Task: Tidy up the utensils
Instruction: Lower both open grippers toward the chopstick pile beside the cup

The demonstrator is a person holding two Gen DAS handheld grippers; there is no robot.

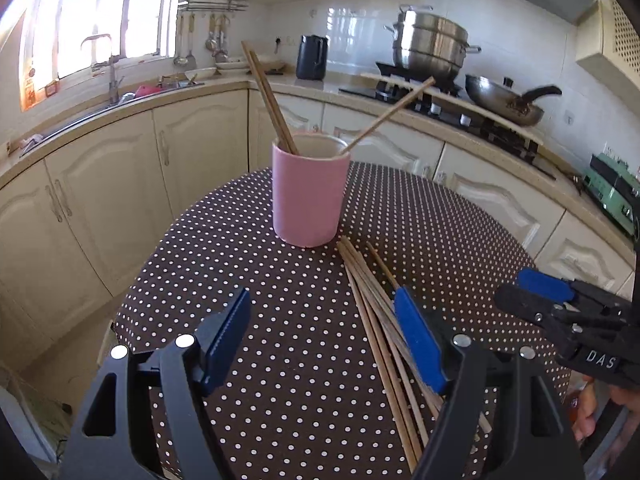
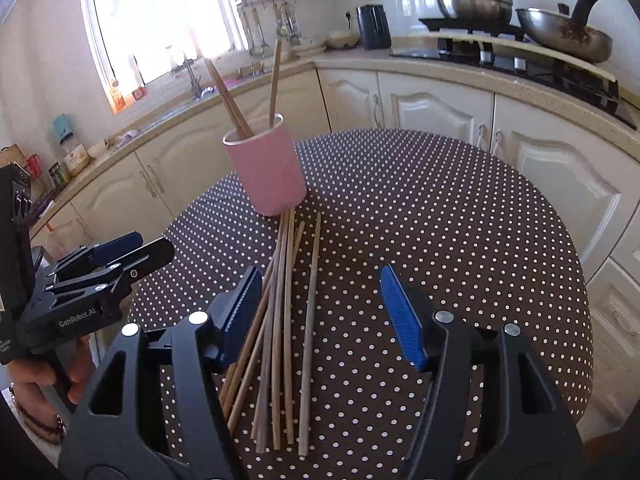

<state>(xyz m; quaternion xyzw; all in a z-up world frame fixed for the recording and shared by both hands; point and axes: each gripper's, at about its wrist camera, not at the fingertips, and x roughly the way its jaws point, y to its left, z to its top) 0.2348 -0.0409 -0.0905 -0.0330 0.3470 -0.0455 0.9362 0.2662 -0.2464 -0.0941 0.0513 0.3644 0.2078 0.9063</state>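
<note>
A pink cup [image 1: 308, 196] stands on the round table with the dotted brown cloth [image 1: 260, 280]; three wooden chopsticks [image 1: 272, 108] lean inside it. A loose bundle of several chopsticks [image 1: 376, 312] lies on the cloth in front of the cup. My left gripper [image 1: 324, 320] hovers open just left of the bundle, its right pad over the sticks. The right gripper [image 1: 520, 292] shows at the right edge. In the right wrist view the cup [image 2: 266, 172] is ahead and the bundle [image 2: 284, 320] lies between the open fingers of my right gripper [image 2: 320, 304], untouched. The left gripper [image 2: 152, 244] is at the left, open.
Cream kitchen cabinets and a counter curve behind the table. On it are a sink with a tap [image 1: 112, 76], a black kettle [image 1: 312, 58], a steel steamer pot [image 1: 428, 44] and a wok [image 1: 504, 100] on the hob. A green appliance [image 1: 612, 192] sits at the right.
</note>
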